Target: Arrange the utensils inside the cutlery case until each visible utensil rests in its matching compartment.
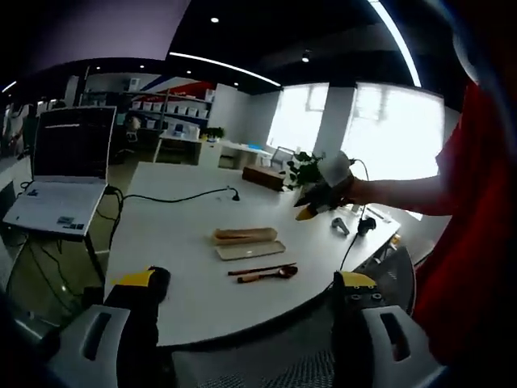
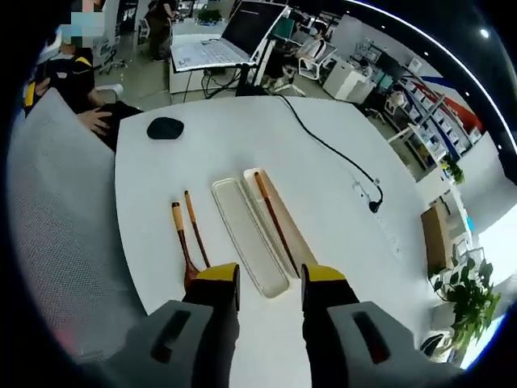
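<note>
On the white table (image 2: 323, 121) the cutlery case lies open in two long halves. The cream half (image 2: 246, 230) is empty; the other half (image 2: 283, 222) holds one brown chopstick (image 2: 275, 214). A wooden spoon (image 2: 182, 242) and a second chopstick (image 2: 196, 230) lie on the table beside the cream half. My right gripper (image 2: 271, 279) hovers open just above the case's near end. In the left gripper view the case (image 1: 245, 235), its cream half (image 1: 250, 250) and the loose utensils (image 1: 262, 272) lie mid-table. My left gripper (image 1: 252, 283) is wide open, short of the table edge. The right gripper (image 1: 311, 206) hangs above the table.
A black mouse (image 2: 165, 127) and a black cable (image 2: 331, 149) lie on the table. An open laptop (image 1: 60, 174) stands on a side table, and a brown box (image 1: 262, 178) and plant (image 1: 304, 167) sit at the far edge. A mesh chair (image 2: 60, 234) is beside the table; a person (image 2: 77, 89) sits nearby.
</note>
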### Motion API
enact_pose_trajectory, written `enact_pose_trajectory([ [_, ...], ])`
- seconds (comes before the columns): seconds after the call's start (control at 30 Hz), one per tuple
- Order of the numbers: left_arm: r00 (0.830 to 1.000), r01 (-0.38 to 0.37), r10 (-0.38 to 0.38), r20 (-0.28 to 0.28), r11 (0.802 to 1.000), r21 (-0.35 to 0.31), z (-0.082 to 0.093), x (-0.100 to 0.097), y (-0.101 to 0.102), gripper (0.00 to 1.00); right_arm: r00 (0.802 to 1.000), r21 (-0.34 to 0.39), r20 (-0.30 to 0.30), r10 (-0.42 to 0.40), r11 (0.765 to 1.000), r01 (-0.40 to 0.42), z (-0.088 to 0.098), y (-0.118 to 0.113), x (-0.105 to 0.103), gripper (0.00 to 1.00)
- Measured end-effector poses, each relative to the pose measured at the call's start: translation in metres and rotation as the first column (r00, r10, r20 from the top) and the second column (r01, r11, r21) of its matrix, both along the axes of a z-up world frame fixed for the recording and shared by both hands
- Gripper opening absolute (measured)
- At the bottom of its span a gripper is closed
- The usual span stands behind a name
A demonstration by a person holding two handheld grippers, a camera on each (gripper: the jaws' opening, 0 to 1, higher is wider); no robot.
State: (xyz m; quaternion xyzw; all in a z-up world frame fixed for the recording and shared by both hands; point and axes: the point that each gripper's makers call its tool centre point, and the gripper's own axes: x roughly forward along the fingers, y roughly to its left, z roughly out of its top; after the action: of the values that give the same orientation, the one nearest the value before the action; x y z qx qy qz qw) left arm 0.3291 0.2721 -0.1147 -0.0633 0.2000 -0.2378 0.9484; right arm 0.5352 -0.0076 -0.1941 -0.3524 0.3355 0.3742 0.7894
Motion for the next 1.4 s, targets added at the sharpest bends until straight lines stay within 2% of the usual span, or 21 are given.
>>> enact_pose_trajectory([
  [0.07,1.000,-0.009,0.009,0.002,0.999,0.034,-0.001,-0.001,0.002,0.93,0.999,0.053,-0.007,-0.042,0.998,0.042,-0.002,0.002,-0.001,0.27],
  [0.1,1.000,-0.019,0.019,0.002,0.999,0.046,0.000,-0.003,0.004,0.93,0.998,0.090,-0.029,-0.050,0.995,0.053,-0.003,0.006,-0.004,0.27],
  [0.23,0.999,-0.037,0.037,0.017,0.999,0.004,0.008,-0.006,0.004,0.97,0.996,0.193,-0.058,-0.069,0.978,0.079,-0.001,0.018,-0.009,0.33],
  [0.27,0.997,-0.035,0.035,0.070,0.999,0.007,0.014,-0.004,0.004,0.97,0.996,0.186,-0.055,-0.066,0.980,0.075,-0.001,0.017,-0.009,0.33],
  [0.3,0.995,-0.042,0.039,0.088,0.999,0.028,0.016,-0.004,0.006,0.97,0.996,0.179,-0.048,-0.069,0.981,0.076,-0.002,0.016,-0.009,0.33],
  [0.33,0.995,-0.065,0.061,0.078,0.996,0.062,0.014,-0.005,0.010,0.98,0.996,0.168,-0.047,-0.070,0.983,0.077,-0.003,0.015,-0.009,0.33],
  [0.4,0.996,-0.073,0.070,0.056,0.995,0.065,0.013,-0.005,0.011,0.98,0.997,0.154,-0.050,-0.065,0.985,0.072,-0.004,0.015,-0.010,0.33],
  [0.5,0.993,-0.101,0.096,0.061,0.991,0.085,0.017,-0.004,0.014,0.97,0.998,0.161,-0.035,-0.059,0.985,0.064,-0.003,0.018,-0.008,0.32],
  [0.67,0.994,-0.101,0.097,0.053,0.993,0.065,0.017,-0.007,0.007,0.96,0.995,0.229,-0.044,-0.086,0.969,0.093,-0.004,0.029,-0.005,0.32],
  [0.77,0.997,-0.068,0.064,0.047,0.995,0.076,0.014,-0.012,0.000,0.90,0.997,0.219,-0.045,-0.070,0.973,0.078,-0.009,0.033,-0.009,0.32],
  [0.93,0.996,-0.081,0.079,0.028,0.994,0.074,0.011,-0.015,-0.002,0.90,0.998,0.162,-0.054,-0.033,0.986,0.041,-0.022,0.032,-0.017,0.30],
  [1.1,0.996,-0.087,0.086,0.013,0.994,0.073,0.009,-0.017,-0.002,0.90,0.997,0.192,-0.071,-0.028,0.981,0.041,-0.025,0.036,-0.021,0.31],
  [1.13,0.996,-0.088,0.087,0.007,0.994,0.068,0.007,-0.018,-0.002,0.90,0.995,0.229,-0.087,-0.039,0.972,0.058,-0.026,0.040,-0.022,0.32],
  [1.2,0.996,-0.088,0.089,-0.003,0.994,0.064,0.007,-0.017,-0.002,0.90,0.993,0.242,-0.110,-0.051,0.967,0.077,-0.027,0.040,-0.024,0.34],
  [1.33,0.996,-0.083,0.084,0.000,0.993,0.086,0.010,-0.016,-0.002,0.89,0.997,0.232,-0.080,-0.020,0.972,0.038,-0.023,0.043,-0.023,0.32],
  [1.4,0.996,-0.085,0.085,0.005,0.992,0.093,0.013,-0.014,-0.003,0.89,0.998,0.188,-0.055,0.005,0.982,0.006,-0.025,0.041,-0.021,0.30],
])
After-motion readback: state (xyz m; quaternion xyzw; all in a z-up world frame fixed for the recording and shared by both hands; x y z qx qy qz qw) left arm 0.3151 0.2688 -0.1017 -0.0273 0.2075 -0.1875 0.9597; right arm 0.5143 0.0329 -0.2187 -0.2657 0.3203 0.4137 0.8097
